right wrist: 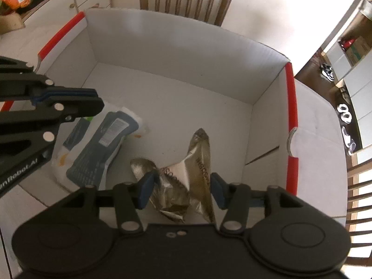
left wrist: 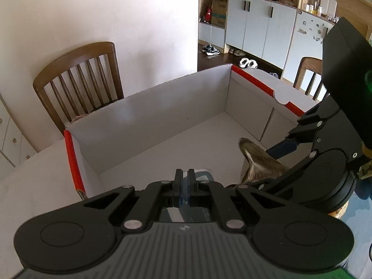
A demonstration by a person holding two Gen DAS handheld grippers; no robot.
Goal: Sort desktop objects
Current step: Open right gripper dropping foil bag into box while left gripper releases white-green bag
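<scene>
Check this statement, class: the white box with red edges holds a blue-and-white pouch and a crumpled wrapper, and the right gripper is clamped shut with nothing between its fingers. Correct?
One detail is wrong. In the right wrist view the right gripper is open, its fingers either side of the crumpled wrapper. The white box with red edges does hold that wrapper and the blue-and-white pouch.

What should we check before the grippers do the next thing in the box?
1. Box open, with floor space left: ok.
2. White-and-blue pack lying inside the box: ok.
3. Left gripper shut and empty above the pack: ok.
4. Right gripper open around the gold wrapper: ok.
5. Wrapper resting on the box floor, let go: cannot tell.
6. Grippers apart from each other: ok.
</scene>
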